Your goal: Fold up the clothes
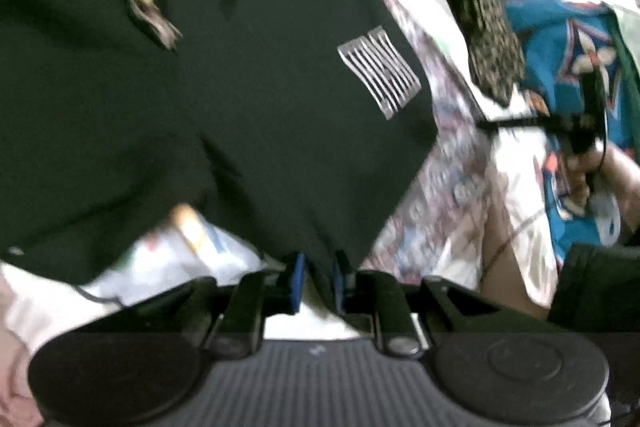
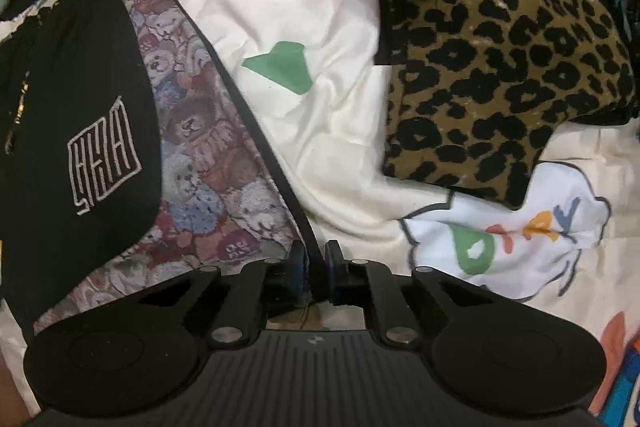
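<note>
The left gripper (image 1: 316,281) has its jaws clenched on the hem of a black shirt (image 1: 200,87), which hangs lifted and spread above the bed sheet (image 2: 320,131). A striped patch (image 1: 378,71) shows on its sleeve. Further right, the right gripper (image 2: 316,277) has its jaws pinched on the dark-trimmed edge of a bear-print cloth (image 2: 208,163) lying partly under the shirt. A leopard-print garment (image 2: 500,47) sits folded well apart. The step looks like laying out; next, both edges likely need carrying over evenly.
</note>
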Demonstrator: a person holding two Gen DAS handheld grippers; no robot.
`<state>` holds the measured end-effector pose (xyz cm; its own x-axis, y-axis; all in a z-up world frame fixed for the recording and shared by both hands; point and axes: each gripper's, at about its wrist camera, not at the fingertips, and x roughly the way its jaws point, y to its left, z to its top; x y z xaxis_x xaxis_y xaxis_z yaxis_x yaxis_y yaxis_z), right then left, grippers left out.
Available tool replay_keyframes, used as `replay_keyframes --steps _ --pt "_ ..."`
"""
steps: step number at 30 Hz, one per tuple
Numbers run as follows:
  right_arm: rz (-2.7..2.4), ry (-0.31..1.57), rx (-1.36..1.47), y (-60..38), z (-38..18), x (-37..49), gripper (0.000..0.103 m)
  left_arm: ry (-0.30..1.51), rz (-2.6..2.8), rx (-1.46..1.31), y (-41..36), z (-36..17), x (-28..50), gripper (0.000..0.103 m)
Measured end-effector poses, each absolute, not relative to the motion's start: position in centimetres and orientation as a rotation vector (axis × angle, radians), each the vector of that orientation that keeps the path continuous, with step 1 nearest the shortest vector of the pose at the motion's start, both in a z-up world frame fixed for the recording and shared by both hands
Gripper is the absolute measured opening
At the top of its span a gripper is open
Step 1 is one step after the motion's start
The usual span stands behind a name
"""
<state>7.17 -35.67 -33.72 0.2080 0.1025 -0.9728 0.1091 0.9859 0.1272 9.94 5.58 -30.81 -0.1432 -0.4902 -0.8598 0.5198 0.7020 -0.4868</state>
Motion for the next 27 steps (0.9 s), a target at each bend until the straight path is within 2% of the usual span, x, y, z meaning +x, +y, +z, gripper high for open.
replay_keyframes --steps 3,5,6,7,15,27 --pt "-0.023 1.368 0.177 -36.1 -33.4 7.0 0.011 1.439 -0.818 0.003 7.0 -30.0 11.3 0.016" --pt "-0.036 1.372 0.174 -36.4 -33.1 6.8 0.017 1.415 -0.775 -0.006 7.5 -29.5 12.0 0.016" --pt "-0.042 1.373 0.172 -36.6 -33.0 6.8 0.025 1.402 -0.754 -0.011 7.7 -29.2 12.3 0.016" --pt "-0.048 1.374 0.171 -36.7 -32.9 6.7 0.026 1.380 -0.728 -0.016 8.1 -28.8 12.6 0.016" --pt "-0.100 1.284 0.165 -37.9 -29.0 6.5 0.026 1.213 -0.576 -0.097 10.6 -25.5 14.4 0.016" --pt "0.071 1.087 0.168 -31.6 -24.5 9.0 0.027 1.156 -0.369 -0.086 16.7 -23.0 16.0 0.025"
